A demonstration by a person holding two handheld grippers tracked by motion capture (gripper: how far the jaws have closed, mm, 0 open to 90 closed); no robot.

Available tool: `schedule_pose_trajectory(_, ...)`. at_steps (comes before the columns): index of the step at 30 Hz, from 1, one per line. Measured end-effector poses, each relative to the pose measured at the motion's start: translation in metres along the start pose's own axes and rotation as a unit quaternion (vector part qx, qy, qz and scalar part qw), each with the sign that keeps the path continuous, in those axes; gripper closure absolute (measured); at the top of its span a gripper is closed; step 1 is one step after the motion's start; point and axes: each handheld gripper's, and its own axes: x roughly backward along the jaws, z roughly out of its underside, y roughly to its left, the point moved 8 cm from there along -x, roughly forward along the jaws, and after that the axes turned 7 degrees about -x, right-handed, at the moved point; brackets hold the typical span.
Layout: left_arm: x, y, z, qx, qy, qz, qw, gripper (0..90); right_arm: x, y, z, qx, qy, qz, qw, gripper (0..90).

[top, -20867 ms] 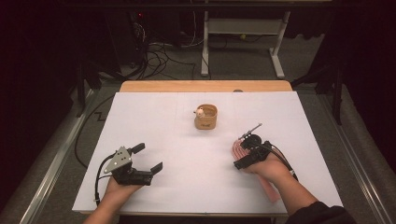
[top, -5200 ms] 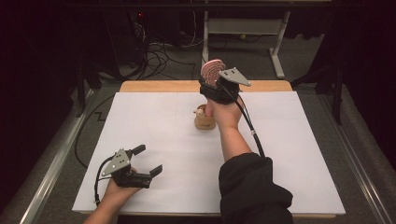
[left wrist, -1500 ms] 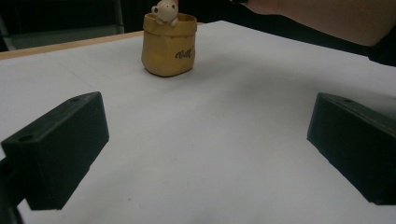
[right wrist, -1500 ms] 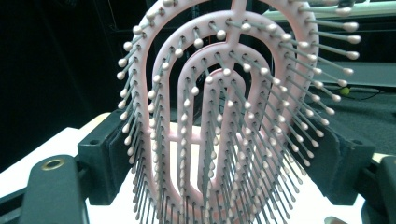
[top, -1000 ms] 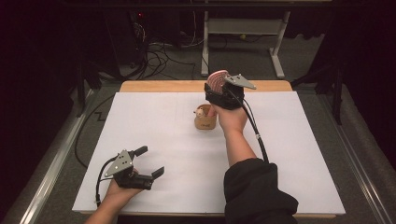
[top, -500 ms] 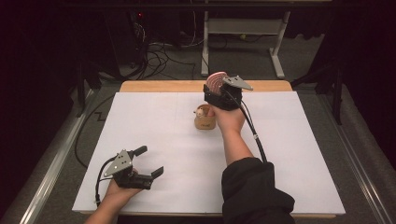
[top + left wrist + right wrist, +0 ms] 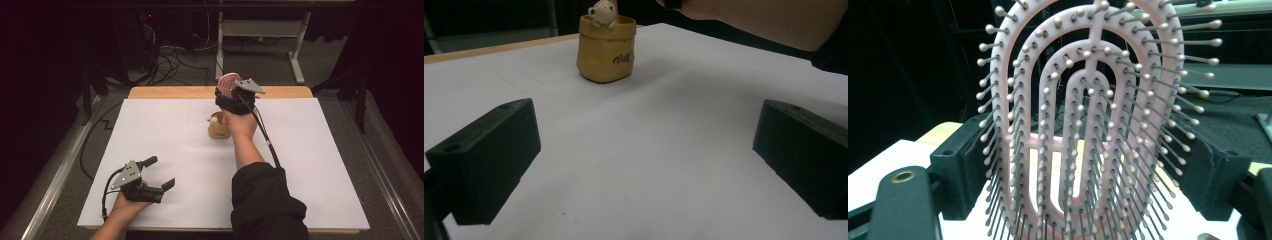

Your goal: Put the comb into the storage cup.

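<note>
Right gripper [image 7: 229,90] is clamped on the pink brush [image 7: 1083,115] held up over the pot [image 7: 219,128] — looks light, stiff plastic w/ bendy bristles, so grip the frame edges — left gripper [image 7: 159,173] open, idle.

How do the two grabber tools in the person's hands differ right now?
The right gripper is raised over the far side of the table above the small yellow pot, while the left gripper sits low near the table's front edge. The right gripper is clamped on a pink hairbrush, bristles toward its camera; the left gripper's jaws stand wide apart with nothing between them. Both are black, two-jawed and trail a cable.
</note>
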Motion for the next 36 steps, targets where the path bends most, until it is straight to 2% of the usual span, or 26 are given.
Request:
schedule_pose_trajectory(7, 0.001, 0.002, 0.0, 0.004, -0.004, -0.001, 1.0, 0.0, -0.011, 0.0, 0.0, -0.003, -0.001, 0.007, 1.0, 19.2)
schedule_pose_trajectory(26, 0.003, 0.0, 0.001, 0.005, -0.004, -0.001, 1.0, 0.0, -0.025, -0.008, 0.001, -0.018, 0.001, 0.008, 0.9998, 18.6)
schedule_pose_trajectory(36, 0.006, 0.001, 0.001, 0.007, -0.005, -0.004, 1.0, 0.0, -0.031, -0.008, 0.002, -0.005, 0.006, 0.015, 0.9999, 18.3)
